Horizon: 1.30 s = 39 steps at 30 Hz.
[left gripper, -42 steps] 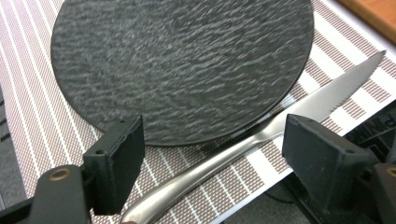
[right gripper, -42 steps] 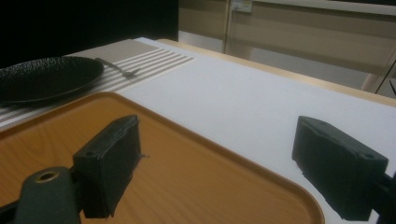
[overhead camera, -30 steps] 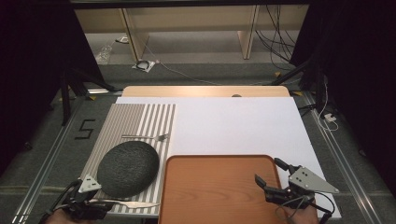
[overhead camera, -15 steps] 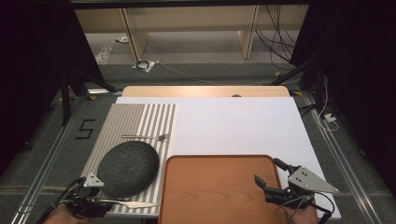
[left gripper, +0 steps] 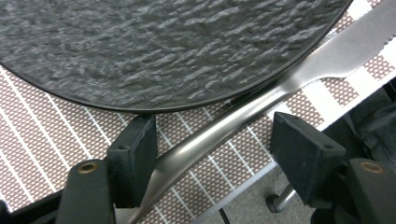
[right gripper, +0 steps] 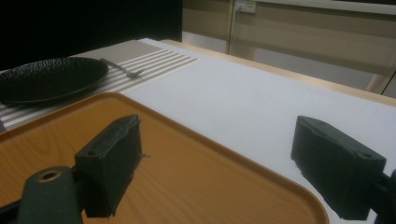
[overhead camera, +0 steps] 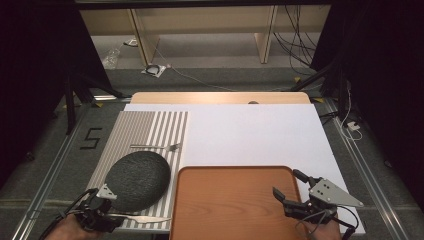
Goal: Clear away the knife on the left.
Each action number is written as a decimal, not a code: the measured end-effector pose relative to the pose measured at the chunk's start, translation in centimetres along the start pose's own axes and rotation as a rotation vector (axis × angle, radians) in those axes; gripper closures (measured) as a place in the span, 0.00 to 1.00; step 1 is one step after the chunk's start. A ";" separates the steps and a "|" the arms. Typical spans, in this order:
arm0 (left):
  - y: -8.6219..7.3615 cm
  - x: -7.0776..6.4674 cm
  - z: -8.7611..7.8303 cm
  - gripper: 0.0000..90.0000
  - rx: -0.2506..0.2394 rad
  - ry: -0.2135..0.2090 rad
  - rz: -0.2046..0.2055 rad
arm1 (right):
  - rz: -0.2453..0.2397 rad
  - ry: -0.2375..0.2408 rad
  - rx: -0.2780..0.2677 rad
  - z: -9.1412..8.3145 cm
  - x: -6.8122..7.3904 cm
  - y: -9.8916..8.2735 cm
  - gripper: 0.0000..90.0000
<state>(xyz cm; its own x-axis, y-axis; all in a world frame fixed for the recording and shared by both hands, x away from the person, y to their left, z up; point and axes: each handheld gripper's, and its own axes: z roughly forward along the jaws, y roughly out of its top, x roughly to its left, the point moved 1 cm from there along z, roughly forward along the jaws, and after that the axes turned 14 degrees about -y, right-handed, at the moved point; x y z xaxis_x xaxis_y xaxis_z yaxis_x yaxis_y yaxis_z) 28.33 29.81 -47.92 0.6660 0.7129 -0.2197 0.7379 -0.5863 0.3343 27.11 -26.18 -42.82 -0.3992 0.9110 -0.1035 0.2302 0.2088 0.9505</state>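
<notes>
A silver table knife (left gripper: 224,126) lies on the striped placemat (overhead camera: 150,130), just in front of the dark textured plate (overhead camera: 137,180). My left gripper (left gripper: 215,154) is open and low over the mat, with the knife's handle between its jaws and against the left one. In the high view the left gripper (overhead camera: 102,212) is at the bottom left, beside the plate's near edge. My right gripper (overhead camera: 289,184) is open with nothing in it, hovering over the near right corner of the brown wooden tray (overhead camera: 235,202). A fork (overhead camera: 155,146) lies beyond the plate.
A white sheet (overhead camera: 260,135) covers the table behind the tray. In the right gripper view the tray's rim (right gripper: 243,156) runs between the jaws, with the plate (right gripper: 46,77) and fork (right gripper: 121,67) far left. The placemat's near edge (left gripper: 261,172) borders the floor.
The left gripper has edged slightly forward toward the plate and knife. The right gripper has hardly moved.
</notes>
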 end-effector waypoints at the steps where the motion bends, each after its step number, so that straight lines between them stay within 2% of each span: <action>1: 0.0 -0.1 0.0 0.37 0.004 0.000 0.004 | -0.001 0.001 -0.002 0.0 0.0 0.0 0.19; 4: 0.2 -0.4 0.0 0.39 0.034 -0.016 0.028 | 0.000 0.001 -0.004 0.0 0.1 0.0 0.19; 6: 0.3 -0.6 0.1 0.40 0.052 -0.011 0.037 | -0.002 0.001 -0.001 0.0 0.0 0.0 0.19; 7: 0.5 -0.9 0.1 0.44 0.072 -0.009 0.051 | -0.001 0.001 0.000 0.0 0.0 0.0 0.19; 8: 0.5 -0.9 0.1 0.45 0.072 -0.009 0.051 | -0.001 0.001 0.000 0.0 0.0 0.0 0.19; 9: 0.7 -1.1 0.1 0.47 0.099 -0.003 0.077 | 0.000 0.000 -0.001 0.0 0.0 0.0 0.19; 10: 0.7 -1.1 0.1 0.49 0.099 -0.003 0.077 | 0.000 0.000 -0.001 0.0 0.0 0.0 0.19; 13: 1.1 -1.5 0.1 0.54 0.132 0.001 0.114 | 0.002 0.002 -0.003 0.0 0.1 0.0 0.19; 15: 1.4 -1.8 0.2 0.59 0.157 0.001 0.127 | 0.000 0.003 -0.002 0.0 0.0 0.0 0.19; 18: 1.6 -2.0 0.3 0.61 0.182 0.006 0.138 | 0.000 0.003 -0.001 0.0 0.0 0.0 0.19; 21: 1.9 -2.2 0.4 0.70 0.207 -0.009 0.157 | 0.000 0.005 -0.001 0.0 0.0 0.0 0.19; 27: 2.0 -2.5 0.5 0.75 0.227 -0.011 0.183 | 0.002 0.008 0.003 0.0 0.1 0.0 0.19; 30: 2.1 -2.6 0.5 0.81 0.223 -0.021 0.190 | 0.000 0.007 0.005 0.1 0.1 0.0 0.19; 33: 2.3 -2.7 0.6 0.78 0.214 -0.022 0.194 | 0.003 0.007 0.004 0.1 0.0 0.0 0.19; 39: 2.9 -3.0 0.9 0.80 0.247 -0.016 0.201 | -0.003 0.010 0.007 0.1 0.1 0.0 0.19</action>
<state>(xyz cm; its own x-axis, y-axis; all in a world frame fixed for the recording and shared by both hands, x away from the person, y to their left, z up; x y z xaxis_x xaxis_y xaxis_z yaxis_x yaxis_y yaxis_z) 28.56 25.59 -47.08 0.8016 0.5678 -0.1871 0.5939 -0.7921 0.1408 27.17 -26.06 -42.89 -0.4084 0.9069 -0.1035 0.2356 0.2143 0.9479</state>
